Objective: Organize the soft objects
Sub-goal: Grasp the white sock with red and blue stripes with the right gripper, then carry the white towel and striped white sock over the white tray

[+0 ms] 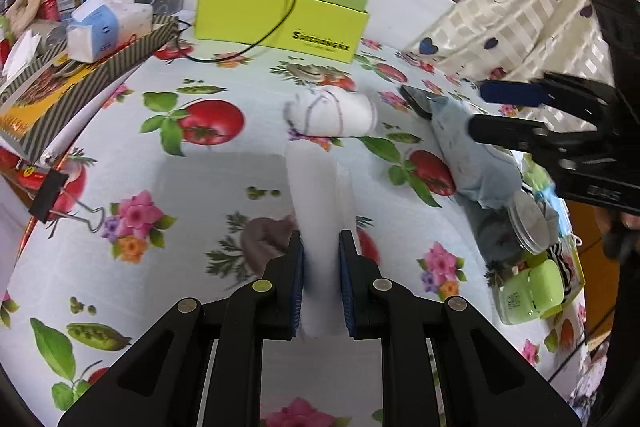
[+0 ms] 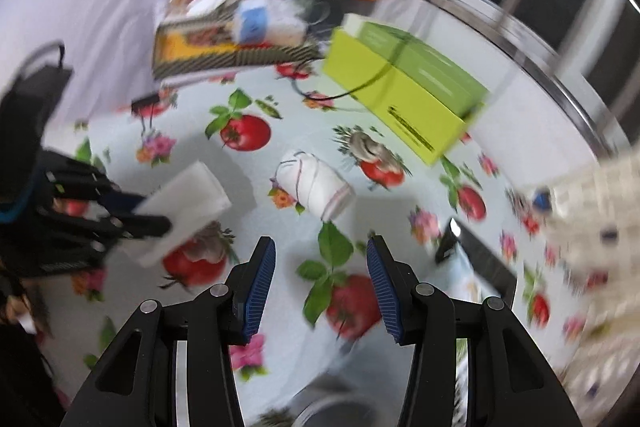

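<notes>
Left tool clamps a white foam block, held above the floral counter. Right tool stands open and empty. A rolled white cloth lies mid-counter, just before the lime-green box; a pale blue cloth lies to its right.

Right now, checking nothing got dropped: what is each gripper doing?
Left gripper: closed on a white rectangular foam block.
Right gripper: open, holding nothing.
</notes>
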Available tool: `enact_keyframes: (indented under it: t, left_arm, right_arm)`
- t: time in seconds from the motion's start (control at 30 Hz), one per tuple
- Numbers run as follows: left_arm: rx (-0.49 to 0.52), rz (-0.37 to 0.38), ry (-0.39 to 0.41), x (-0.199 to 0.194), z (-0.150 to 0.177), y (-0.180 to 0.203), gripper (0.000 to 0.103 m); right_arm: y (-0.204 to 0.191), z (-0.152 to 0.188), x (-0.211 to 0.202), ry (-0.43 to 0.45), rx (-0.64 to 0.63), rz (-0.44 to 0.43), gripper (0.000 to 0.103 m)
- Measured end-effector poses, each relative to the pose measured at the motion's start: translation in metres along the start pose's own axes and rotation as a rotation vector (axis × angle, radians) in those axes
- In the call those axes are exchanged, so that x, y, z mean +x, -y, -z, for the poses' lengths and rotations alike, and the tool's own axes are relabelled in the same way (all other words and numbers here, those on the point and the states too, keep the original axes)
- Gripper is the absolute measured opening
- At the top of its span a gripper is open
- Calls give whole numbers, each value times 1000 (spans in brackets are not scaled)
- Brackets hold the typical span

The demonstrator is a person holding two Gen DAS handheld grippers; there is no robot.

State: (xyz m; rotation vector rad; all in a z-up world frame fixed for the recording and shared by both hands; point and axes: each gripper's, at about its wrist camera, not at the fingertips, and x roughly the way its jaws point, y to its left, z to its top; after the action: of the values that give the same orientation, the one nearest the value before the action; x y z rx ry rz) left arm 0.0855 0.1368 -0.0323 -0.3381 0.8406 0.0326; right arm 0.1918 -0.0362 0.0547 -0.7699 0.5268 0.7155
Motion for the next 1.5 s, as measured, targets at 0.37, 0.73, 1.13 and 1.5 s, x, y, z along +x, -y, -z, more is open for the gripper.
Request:
enact_keyframes:
  t: [0.37,0.73,1.13,1.5]
  left_arm:
    - [-37,1,6,1,-6,-19,17]
    - [-58,9,6,5,-6,-26,17]
    - [-72,5,9,2,-7,-28,17]
    - [-53,-6,40,-18,-9,-12,17]
  right_arm:
    - [-2,-28,71,-121,-248,-69,47]
    - [-6,-49,118,-200,-386,-119,52]
    - [3,-53,132,-218,-224,-145,46]
    - [2,-36,72,-114,-19,-150,45]
